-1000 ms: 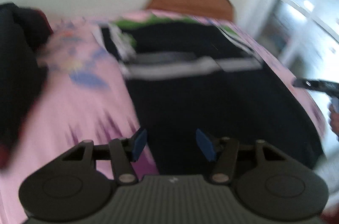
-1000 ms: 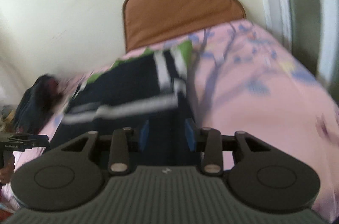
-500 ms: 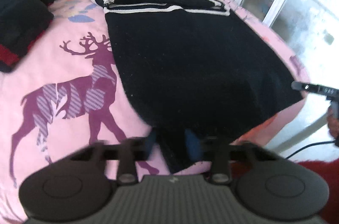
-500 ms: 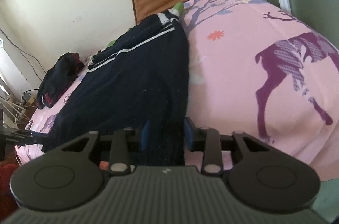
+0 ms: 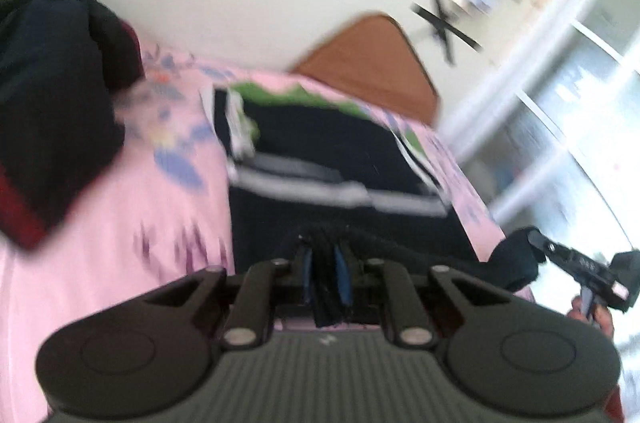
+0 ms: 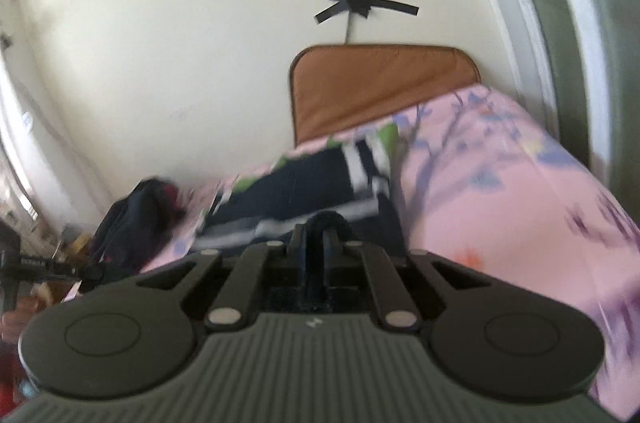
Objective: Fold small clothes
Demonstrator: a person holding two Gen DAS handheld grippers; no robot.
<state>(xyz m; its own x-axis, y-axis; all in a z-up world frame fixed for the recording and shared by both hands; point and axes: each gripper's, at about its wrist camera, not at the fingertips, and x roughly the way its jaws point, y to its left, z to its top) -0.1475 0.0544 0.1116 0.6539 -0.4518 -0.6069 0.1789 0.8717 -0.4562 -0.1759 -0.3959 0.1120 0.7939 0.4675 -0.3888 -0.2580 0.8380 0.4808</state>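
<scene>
A black garment with white stripes (image 5: 340, 159) lies on a pink bedsheet (image 5: 160, 223); it also shows in the right wrist view (image 6: 296, 199). My left gripper (image 5: 324, 263) is shut on the garment's near hem, lifted off the bed. My right gripper (image 6: 316, 243) is shut on the hem's other corner. The right gripper also appears at the right edge of the left wrist view (image 5: 536, 243), gripping black cloth. The frames are blurred by motion.
A dark pile of clothes with red trim (image 5: 52, 103) sits at the bed's left side, also in the right wrist view (image 6: 136, 219). A brown headboard (image 5: 372, 63) stands against the cream wall. A window (image 5: 568, 127) is to the right.
Both grippers closed on the garment's near hem at the bed's edge, then lifted it and carried it forward toward the striped end.
</scene>
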